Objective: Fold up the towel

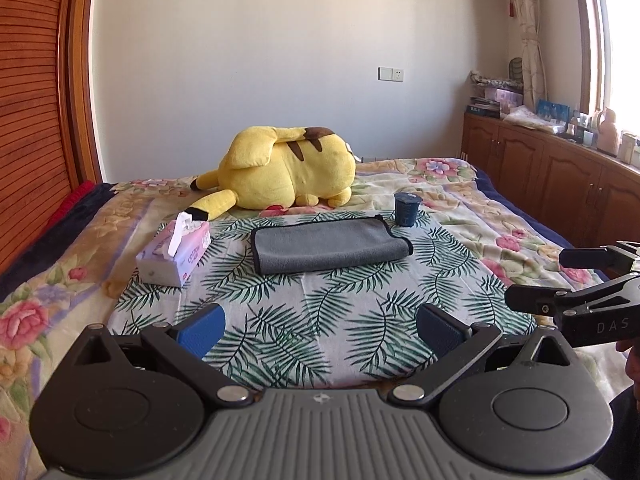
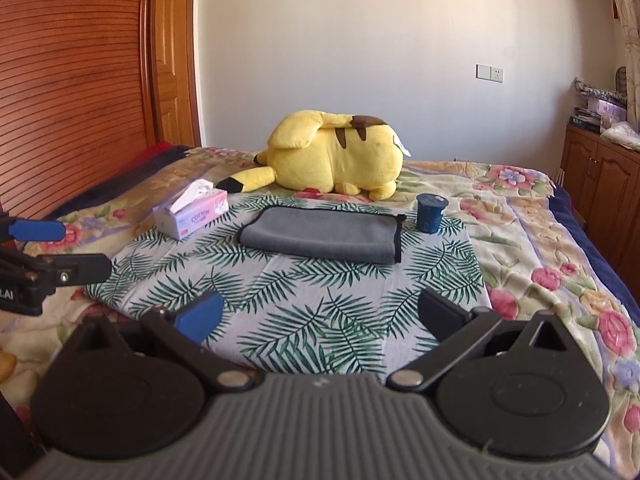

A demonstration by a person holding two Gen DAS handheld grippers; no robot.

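Lying ahead of both spread hand-held grippers — left hand-held gripper (image 1: 320, 330), right hand-held gripper (image 2: 322, 316), neither holding anything — the grey towel (image 1: 330, 245) sits folded flat, black-edged, on the leaf-print cloth (image 1: 316, 312) between tissue box (image 1: 175, 252) and blue cup (image 1: 407, 209).

A yellow plush toy (image 1: 288, 166), tissue box (image 1: 174, 252) and dark blue cup (image 1: 407, 209) rest on the bed (image 1: 500, 216).

Two low, side-by-side views across bed (image 1: 460, 216)
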